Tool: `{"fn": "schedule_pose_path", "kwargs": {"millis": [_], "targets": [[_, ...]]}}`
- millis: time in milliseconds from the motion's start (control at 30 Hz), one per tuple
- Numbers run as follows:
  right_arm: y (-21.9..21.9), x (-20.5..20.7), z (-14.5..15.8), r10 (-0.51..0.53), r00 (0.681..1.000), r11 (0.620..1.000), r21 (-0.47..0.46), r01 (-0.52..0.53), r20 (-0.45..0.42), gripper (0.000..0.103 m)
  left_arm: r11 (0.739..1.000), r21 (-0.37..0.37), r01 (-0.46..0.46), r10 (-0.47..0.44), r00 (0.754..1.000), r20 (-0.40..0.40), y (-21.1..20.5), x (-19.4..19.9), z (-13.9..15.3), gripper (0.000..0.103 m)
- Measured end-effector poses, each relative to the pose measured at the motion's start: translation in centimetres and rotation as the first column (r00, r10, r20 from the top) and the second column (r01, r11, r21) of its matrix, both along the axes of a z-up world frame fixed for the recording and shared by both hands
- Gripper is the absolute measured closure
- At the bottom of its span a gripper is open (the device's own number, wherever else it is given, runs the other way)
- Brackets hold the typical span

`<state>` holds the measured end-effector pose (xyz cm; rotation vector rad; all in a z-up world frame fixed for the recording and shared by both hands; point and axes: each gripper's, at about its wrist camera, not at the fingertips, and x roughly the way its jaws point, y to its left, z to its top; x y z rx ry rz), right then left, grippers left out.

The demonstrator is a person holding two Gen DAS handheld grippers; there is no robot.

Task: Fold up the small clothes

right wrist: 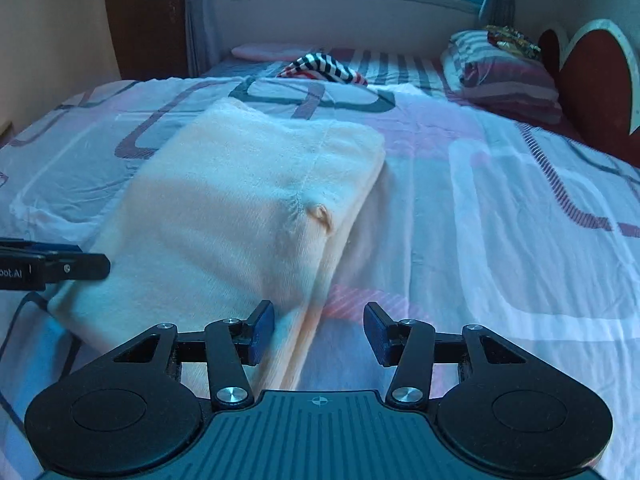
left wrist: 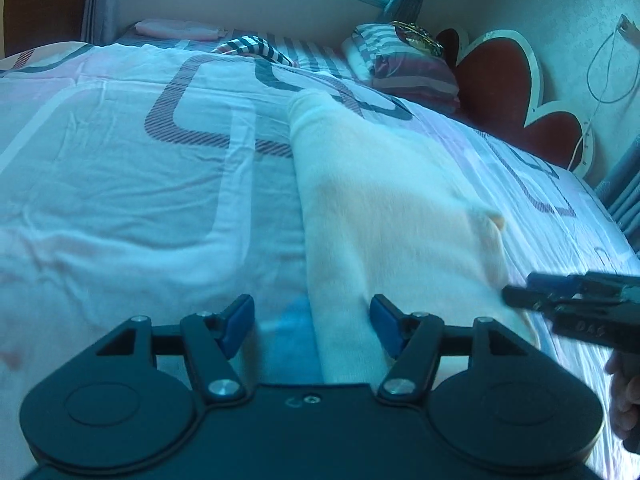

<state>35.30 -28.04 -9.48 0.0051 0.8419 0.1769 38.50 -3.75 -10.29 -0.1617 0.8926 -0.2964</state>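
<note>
A pale peach garment (right wrist: 248, 200) lies folded lengthwise on the bedspread, and it also shows in the left wrist view (left wrist: 384, 208). My left gripper (left wrist: 312, 326) is open, its jaws astride the garment's near left edge. My right gripper (right wrist: 320, 332) is open, its jaws astride the garment's near right edge. Each gripper shows in the other's view: the right one (left wrist: 520, 296) at the garment's right side, the left one (right wrist: 100, 266) at its left side.
The patterned white and pink bedspread (right wrist: 500, 220) covers the bed. A striped cloth (right wrist: 324, 66), a pink folded item (right wrist: 268, 51) and striped pillows (right wrist: 504, 76) lie at the far end. A red headboard (left wrist: 516, 92) stands at the right.
</note>
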Motion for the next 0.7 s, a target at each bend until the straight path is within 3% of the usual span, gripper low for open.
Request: {"fn": "schedule_pose_path", "kwargs": {"millis": [100, 200, 233, 533, 633, 700], "targets": [[0.5, -1.5, 0.7, 0.015, 1.0, 0.999, 0.042, -0.015, 0.007, 0.054, 1.0, 0.009, 0.003, -0.003, 1.0, -0.005, 0.0, -1.1, -0.2, 0.039], [1.4, -2.0, -0.6, 0.012, 0.999, 1.0, 0.001, -0.012, -0.052, 0.054, 1.0, 0.017, 0.002, -0.002, 1.0, -0.008, 0.0, -1.6, -0.2, 0.04], [1.3, -2.1, -1.2, 0.003, 0.997, 1.0, -0.003, -0.003, -0.074, 0.059, 1.0, 0.019, 0.003, -0.003, 1.0, -0.01, -0.1, -1.7, -0.2, 0.039], [0.5, -3.7, 0.3, -0.073, 0.997, 0.992, 0.097, 0.076, -0.031, 0.065, 0.999, 0.035, 0.015, -0.014, 1.0, -0.012, 0.0, -2.7, -0.4, 0.039], [0.6, -3.2, -1.5, -0.088, 0.992, 0.994, 0.062, 0.095, -0.095, 0.065, 0.999, 0.048, 0.016, -0.015, 1.0, -0.005, -0.3, -2.9, -0.4, 0.038], [0.0, -3.3, -1.9, -0.114, 0.989, 0.986, 0.111, 0.124, -0.096, 0.065, 0.998, 0.064, 0.017, -0.017, 1.0, -0.001, -0.5, -3.0, -0.4, 0.038]]}}
